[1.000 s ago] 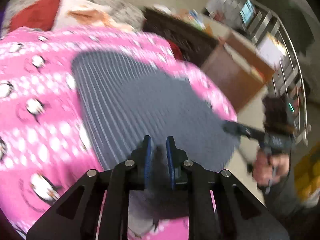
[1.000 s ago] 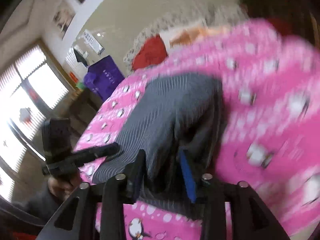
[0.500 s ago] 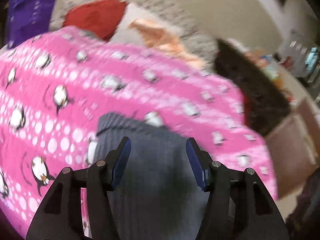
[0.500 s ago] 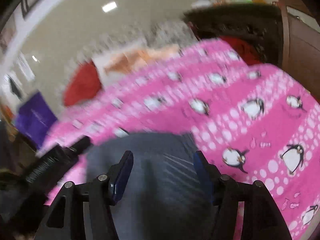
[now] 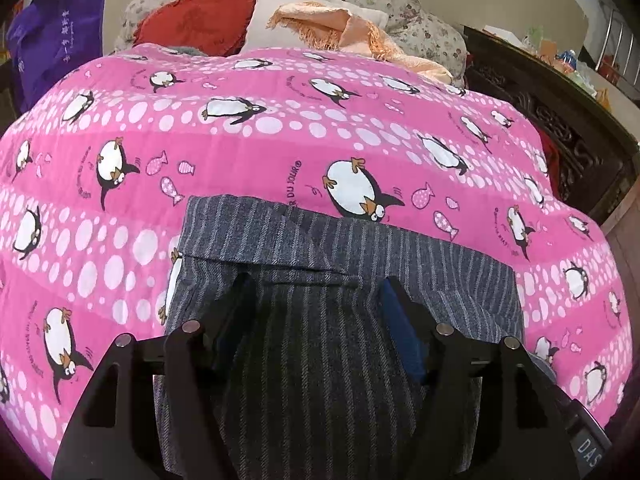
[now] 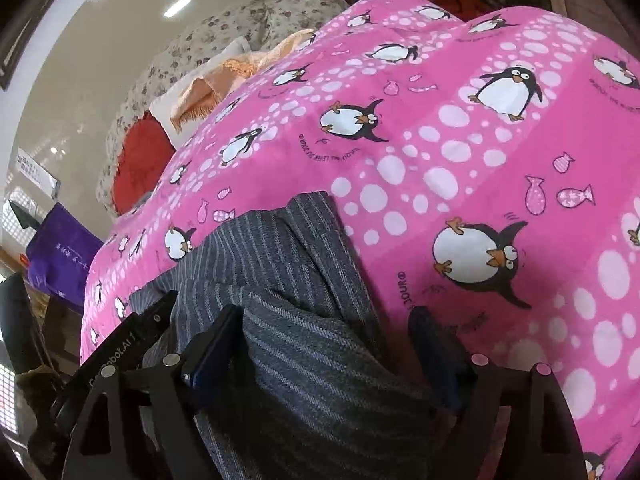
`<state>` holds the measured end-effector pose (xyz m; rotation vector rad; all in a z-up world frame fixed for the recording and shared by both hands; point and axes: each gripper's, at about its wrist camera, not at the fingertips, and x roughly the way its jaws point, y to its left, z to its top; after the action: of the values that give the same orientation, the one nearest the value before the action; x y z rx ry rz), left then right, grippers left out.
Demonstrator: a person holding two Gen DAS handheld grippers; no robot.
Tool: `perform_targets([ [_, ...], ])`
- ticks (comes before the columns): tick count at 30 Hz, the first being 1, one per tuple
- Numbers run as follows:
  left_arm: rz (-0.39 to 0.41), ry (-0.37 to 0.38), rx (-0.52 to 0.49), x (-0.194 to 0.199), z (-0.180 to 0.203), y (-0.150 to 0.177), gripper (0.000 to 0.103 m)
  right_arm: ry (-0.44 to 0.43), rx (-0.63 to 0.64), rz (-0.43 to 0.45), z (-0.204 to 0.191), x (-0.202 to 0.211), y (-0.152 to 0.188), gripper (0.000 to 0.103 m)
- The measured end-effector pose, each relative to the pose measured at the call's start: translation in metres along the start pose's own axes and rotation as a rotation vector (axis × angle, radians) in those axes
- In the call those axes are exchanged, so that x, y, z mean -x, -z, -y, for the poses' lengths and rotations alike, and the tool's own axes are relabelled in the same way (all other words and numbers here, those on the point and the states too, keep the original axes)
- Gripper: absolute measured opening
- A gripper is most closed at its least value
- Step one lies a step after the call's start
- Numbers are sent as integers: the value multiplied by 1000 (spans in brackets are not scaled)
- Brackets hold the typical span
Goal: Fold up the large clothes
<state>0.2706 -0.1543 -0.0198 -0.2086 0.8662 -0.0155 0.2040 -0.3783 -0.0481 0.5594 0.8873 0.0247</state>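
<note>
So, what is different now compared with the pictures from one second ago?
Both grippers let go of the grey striped garment. The left gripper and right gripper were nearly closed on its cloth; their jaws have just been opening and now stand apart over it, pressing nothing. The garment, spread before, now lies folded on the pink penguin blanket. The blanket and the pillows kept their places.

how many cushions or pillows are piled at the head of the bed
3 that show: a red cushion on the left, a white pillow beside it under a peach fringed cloth, and a floral pillow behind. More may be hidden.
</note>
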Motion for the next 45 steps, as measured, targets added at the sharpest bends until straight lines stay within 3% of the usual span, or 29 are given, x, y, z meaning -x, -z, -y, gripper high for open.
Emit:
perform_targets([
  [9,-17,50,31,2,-1,-6,71,-18,-21,13,-1,-3,-2,84],
  [10,-37,83,44,5,-4,-9,71,-32,-30,18,0,0,-2,83],
  [13,-84,301,100,42,-28,-14,71,-161,-148,47,20,31,-5,83],
  [15,-71,349,74,66,-43,-9,75,-239,-143,67,29,59,-12,84],
  [17,-46,351,13,81,-63,2,84,-269,-32,76,33,87,-17,96],
  [20,-78,388,-27,76,-87,28,84,-382,82,5,40,93,-10,98],
  [23,-163,483,-14,59,-95,56,84,-486,86,-96,54,70,7,98],
  [25,-122,511,-40,62,-94,68,85,-519,62,-190,64,43,20,99],
  [27,-138,558,-90,65,-86,74,86,-529,132,-170,59,40,24,100],
  [29,-145,581,-123,67,-78,77,86,-631,167,-235,45,29,25,100],
  [31,-138,561,-168,69,-68,80,86,-588,229,-247,29,17,23,99],
  [34,-125,571,-153,70,-69,82,86,-493,307,-217,7,-5,13,92],
  [35,-122,573,-146,69,-71,82,84,-482,314,-203,3,-8,11,79],
  [37,-111,569,-130,72,-79,84,72,-433,317,-156,2,-16,4,70],
  [38,-103,566,-121,72,-81,84,59,-429,321,-150,2,-17,6,59],
  [39,-97,564,-113,72,-82,84,49,-423,339,-133,-2,-15,8,55],
  [40,-89,560,-107,72,-82,83,45,-419,364,-114,-4,-10,11,48],
  [42,-44,546,-108,78,-84,84,28,-380,422,-67,-15,-4,14,44],
  [45,38,544,-133,92,-81,83,21,-352,450,-49,-21,-1,16,39],
])
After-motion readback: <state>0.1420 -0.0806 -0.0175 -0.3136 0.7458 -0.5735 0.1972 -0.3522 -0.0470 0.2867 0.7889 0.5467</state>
